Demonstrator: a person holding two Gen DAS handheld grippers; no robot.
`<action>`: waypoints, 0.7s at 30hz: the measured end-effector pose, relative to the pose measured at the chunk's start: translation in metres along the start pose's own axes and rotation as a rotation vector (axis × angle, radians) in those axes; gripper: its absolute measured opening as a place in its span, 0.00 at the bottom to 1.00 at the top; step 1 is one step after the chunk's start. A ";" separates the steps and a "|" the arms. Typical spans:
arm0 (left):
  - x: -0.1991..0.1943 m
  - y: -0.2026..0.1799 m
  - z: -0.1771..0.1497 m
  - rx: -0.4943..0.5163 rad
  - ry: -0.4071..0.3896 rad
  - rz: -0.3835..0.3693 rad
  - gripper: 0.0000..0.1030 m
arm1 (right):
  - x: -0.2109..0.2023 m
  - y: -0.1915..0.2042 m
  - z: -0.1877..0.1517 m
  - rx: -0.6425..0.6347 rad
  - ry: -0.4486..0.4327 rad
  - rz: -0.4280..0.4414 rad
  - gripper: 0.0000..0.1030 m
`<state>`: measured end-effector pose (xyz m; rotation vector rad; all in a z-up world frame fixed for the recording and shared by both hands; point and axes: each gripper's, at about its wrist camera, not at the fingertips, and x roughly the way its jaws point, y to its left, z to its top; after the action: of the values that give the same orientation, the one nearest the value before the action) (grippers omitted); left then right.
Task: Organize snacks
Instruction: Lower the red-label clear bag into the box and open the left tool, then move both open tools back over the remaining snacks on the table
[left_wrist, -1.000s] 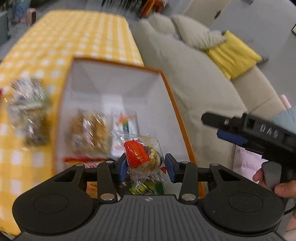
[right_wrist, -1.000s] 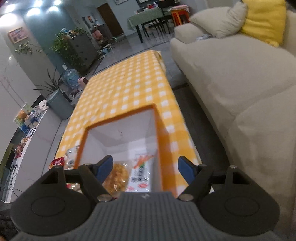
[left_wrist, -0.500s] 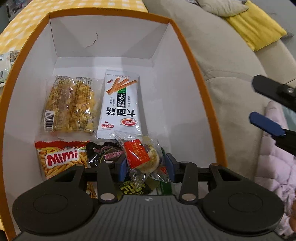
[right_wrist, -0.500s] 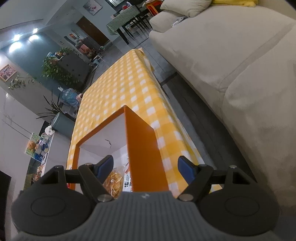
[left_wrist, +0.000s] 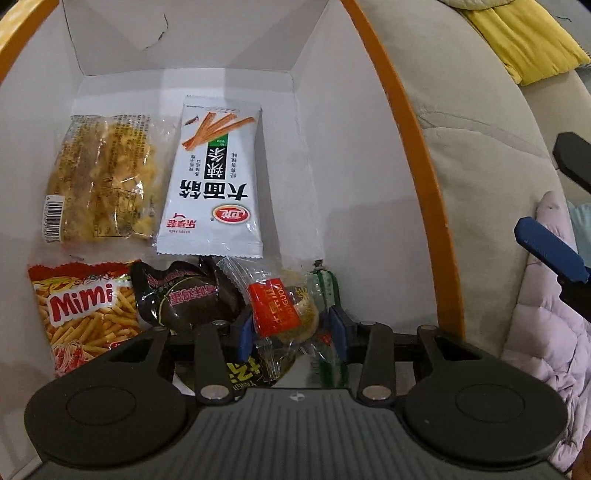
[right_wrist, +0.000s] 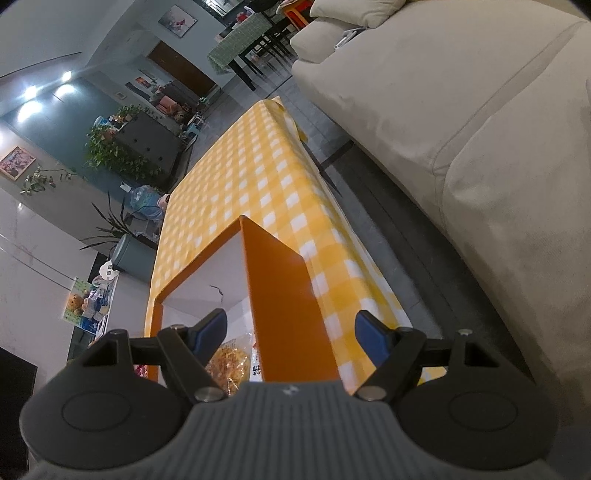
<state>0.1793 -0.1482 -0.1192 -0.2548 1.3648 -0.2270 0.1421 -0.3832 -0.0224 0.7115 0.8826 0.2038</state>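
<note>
The left gripper (left_wrist: 291, 328) points steeply down into the orange-rimmed box (left_wrist: 424, 155), its blue fingers (left_wrist: 244, 330) pinching a clear-wrapped snack with a red label (left_wrist: 279, 308) from both sides. That snack hangs low inside the box, over the near end of the white floor, just above other packets: a dark brown wrapper (left_wrist: 188, 293) to its left, a green-striped candy (left_wrist: 327, 286) to its right, and a black packet with yellow lettering (left_wrist: 243, 373) partly hidden beneath it. Further in, a white sachet printed with orange sticks (left_wrist: 214, 184) lies flat beside a clear bag of golden crisps (left_wrist: 101, 177), and a red and yellow "Mimi" bag (left_wrist: 83, 310) sits in the near left corner. The right gripper (right_wrist: 291, 332) is outside the box, on the sofa side; its blue fingers (right_wrist: 208, 328) are spread wide with nothing between them, and it looks past the orange outer wall (right_wrist: 284, 295) along the yellow checked worktop (right_wrist: 258, 177). In the left wrist view, one blue fingertip of that gripper shows at the right edge, over the beige sofa (left_wrist: 480, 129) and a pale quilted garment (left_wrist: 543, 332). A yellow cushion (left_wrist: 524, 33) lies on the sofa further off.
</note>
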 end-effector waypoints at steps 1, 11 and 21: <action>-0.002 0.000 -0.001 0.011 -0.005 0.004 0.46 | -0.001 0.000 0.000 0.000 -0.001 0.005 0.73; -0.024 -0.018 -0.009 0.180 -0.099 0.138 0.64 | -0.007 -0.005 0.001 0.035 -0.009 0.011 0.73; -0.072 -0.017 -0.022 0.194 -0.153 0.107 0.71 | -0.022 0.011 -0.004 -0.142 0.043 0.006 0.76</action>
<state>0.1443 -0.1438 -0.0509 -0.0360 1.1922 -0.2443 0.1264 -0.3832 -0.0028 0.5794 0.8974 0.2854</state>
